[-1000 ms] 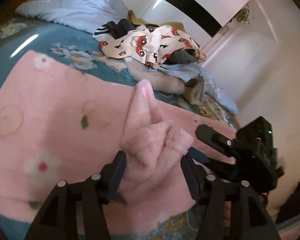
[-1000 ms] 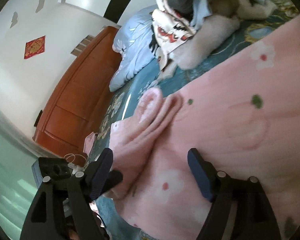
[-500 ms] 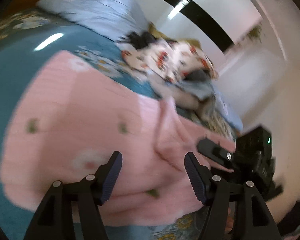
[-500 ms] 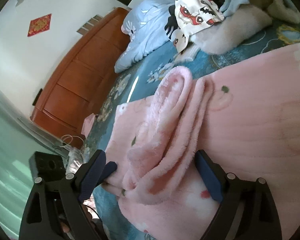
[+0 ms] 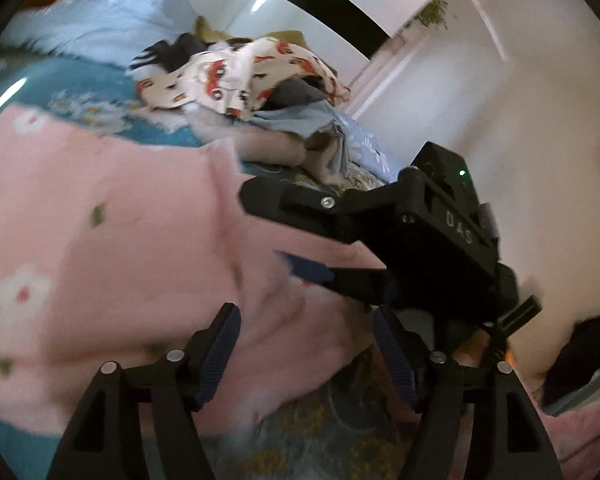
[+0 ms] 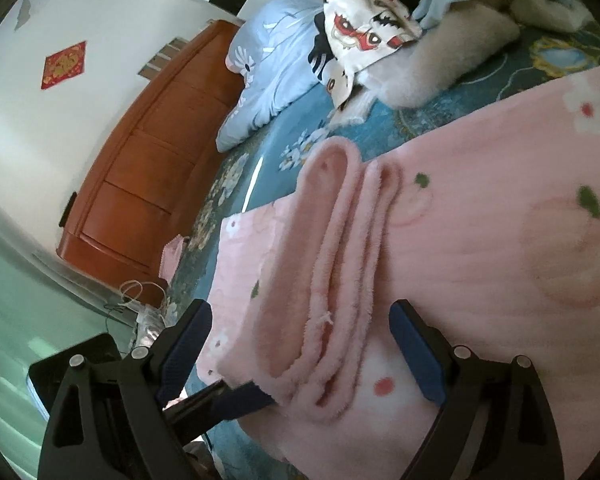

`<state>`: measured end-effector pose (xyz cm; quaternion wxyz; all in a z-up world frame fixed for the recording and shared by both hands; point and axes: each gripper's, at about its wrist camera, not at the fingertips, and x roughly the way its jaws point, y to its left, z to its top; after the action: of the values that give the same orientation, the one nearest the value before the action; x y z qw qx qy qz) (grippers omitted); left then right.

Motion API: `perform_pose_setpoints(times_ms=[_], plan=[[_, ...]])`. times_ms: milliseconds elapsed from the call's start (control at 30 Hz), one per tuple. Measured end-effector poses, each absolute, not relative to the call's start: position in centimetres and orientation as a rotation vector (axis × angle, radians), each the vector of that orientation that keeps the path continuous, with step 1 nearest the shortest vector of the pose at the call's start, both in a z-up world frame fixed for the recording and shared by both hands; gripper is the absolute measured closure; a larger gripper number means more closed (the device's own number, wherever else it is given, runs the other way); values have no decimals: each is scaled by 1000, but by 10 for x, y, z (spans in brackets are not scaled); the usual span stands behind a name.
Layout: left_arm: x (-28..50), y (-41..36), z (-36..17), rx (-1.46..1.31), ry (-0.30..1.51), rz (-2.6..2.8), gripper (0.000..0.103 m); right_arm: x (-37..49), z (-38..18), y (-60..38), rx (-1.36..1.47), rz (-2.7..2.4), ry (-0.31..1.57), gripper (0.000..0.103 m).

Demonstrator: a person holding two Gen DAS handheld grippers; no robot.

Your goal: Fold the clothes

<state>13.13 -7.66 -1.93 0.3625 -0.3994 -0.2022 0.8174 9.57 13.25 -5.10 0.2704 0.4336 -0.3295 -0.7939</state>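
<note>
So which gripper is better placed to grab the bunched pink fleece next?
Right. The right gripper is open with the fleece ridge between its fingers; the left gripper is open over flatter, blurred fabric.

Two close wrist views, shared pink garment (image 5: 120, 220)

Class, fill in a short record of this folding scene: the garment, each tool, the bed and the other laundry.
garment: pink fleece garment with flower print, spread on the bed, one bunched fold along its edge
left tool: open, over the garment's edge
right tool: open, straddling the fold
bed cover: teal floral sheet
other laundry: unfolded pile further back
pillow: pale blue
</note>
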Motion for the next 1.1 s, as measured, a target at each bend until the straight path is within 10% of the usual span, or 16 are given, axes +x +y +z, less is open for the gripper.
perform_pose_setpoints(times_ms=[400,667,1100], plan=[[168,-226,-26,-1014,-832,2512,29,70,-58,97,1245,-2181,-772,16],[173,-248,-40,-1042,-944,2542,29,71,-51,101,1285,-2274,-738,82],[163,-231,-21,-1006,-883,2525,29,76,-54,142,1286,-2346,-775,85]])
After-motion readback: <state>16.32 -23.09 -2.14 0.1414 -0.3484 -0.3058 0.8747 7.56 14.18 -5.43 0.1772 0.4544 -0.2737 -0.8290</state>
